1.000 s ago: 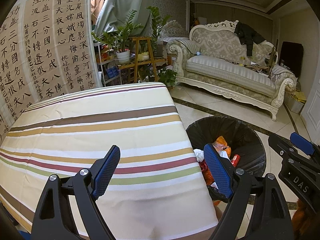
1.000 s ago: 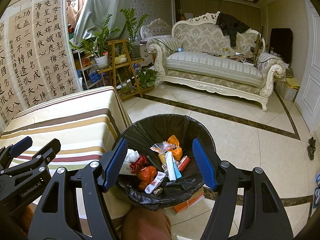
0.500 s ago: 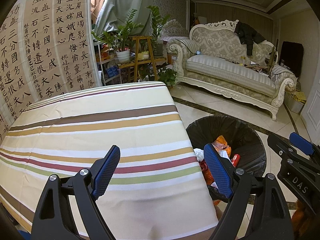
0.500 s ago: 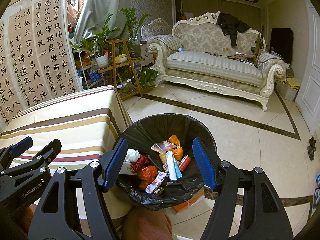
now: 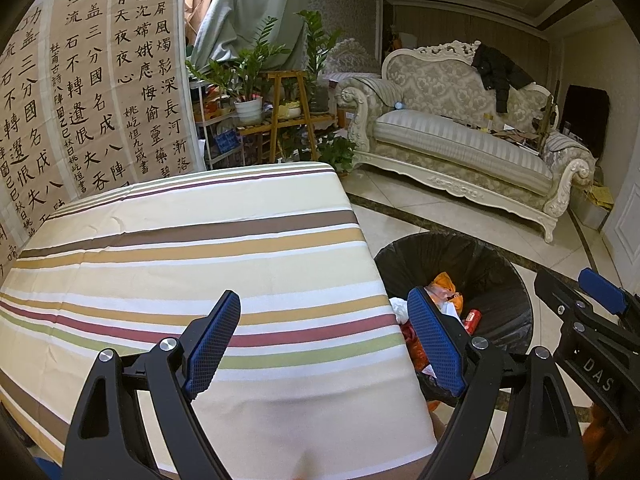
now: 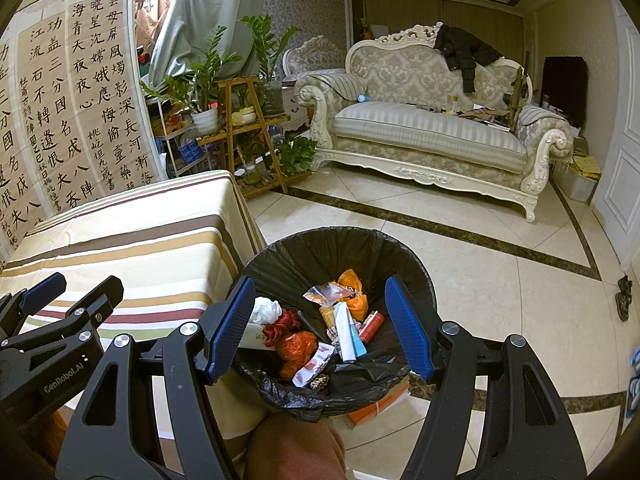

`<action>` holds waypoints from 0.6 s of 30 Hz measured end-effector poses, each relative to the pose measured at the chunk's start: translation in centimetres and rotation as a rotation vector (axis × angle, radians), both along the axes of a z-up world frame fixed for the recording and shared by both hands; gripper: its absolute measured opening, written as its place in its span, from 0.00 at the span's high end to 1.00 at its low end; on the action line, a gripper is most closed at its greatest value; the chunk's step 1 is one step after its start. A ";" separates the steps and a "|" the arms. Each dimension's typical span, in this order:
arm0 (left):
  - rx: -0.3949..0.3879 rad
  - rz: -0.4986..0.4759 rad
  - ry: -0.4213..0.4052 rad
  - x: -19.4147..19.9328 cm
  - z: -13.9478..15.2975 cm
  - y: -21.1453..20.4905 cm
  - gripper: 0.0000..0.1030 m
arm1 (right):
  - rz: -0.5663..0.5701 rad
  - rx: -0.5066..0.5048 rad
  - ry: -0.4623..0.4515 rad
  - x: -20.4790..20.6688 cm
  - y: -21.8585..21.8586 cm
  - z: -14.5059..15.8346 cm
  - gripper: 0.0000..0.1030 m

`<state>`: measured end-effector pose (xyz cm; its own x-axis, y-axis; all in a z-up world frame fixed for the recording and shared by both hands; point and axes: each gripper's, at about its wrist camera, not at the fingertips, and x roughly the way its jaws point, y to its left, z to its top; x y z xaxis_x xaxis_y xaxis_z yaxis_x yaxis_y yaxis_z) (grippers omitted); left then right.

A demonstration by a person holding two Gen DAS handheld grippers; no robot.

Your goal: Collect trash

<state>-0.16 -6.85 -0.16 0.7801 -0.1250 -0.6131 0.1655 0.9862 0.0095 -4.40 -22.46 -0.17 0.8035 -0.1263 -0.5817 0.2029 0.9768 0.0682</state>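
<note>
A bin lined with a black bag (image 6: 360, 248) stands on the floor beside the table and holds several pieces of trash (image 6: 332, 324): wrappers, a crumpled white tissue, a red can, orange bags. My right gripper (image 6: 320, 328) hovers above the bin, open, with nothing between its blue pads. My left gripper (image 5: 324, 340) is open over the striped tablecloth (image 5: 180, 248) near its right edge, holding nothing. In the left wrist view the bin (image 5: 500, 272) lies to the right, and the right gripper's body shows at the far right edge.
A cream sofa (image 6: 432, 136) with a black jacket stands across the tiled floor. A wooden plant stand (image 6: 248, 120) with potted plants sits behind the table. Calligraphy panels (image 5: 80, 100) line the left wall. A person's knee (image 6: 292, 448) is below the bin.
</note>
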 end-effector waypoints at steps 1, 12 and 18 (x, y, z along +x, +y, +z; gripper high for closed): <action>0.000 0.000 -0.003 0.0 -0.1 0.0 0.20 | 0.001 0.000 0.001 0.0 0.1 0.0 0.36; -0.003 0.009 -0.001 -0.1 -0.5 0.0 0.18 | 0.004 -0.001 0.003 -0.1 0.4 0.0 0.36; -0.022 0.011 0.007 -0.4 -0.6 0.0 0.18 | 0.009 -0.001 0.007 -0.3 0.7 -0.1 0.36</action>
<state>-0.53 -6.86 -0.78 0.7769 -0.1302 -0.6160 0.1550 0.9878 -0.0134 -4.68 -21.75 -0.30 0.8004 -0.1197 -0.5875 0.1947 0.9786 0.0659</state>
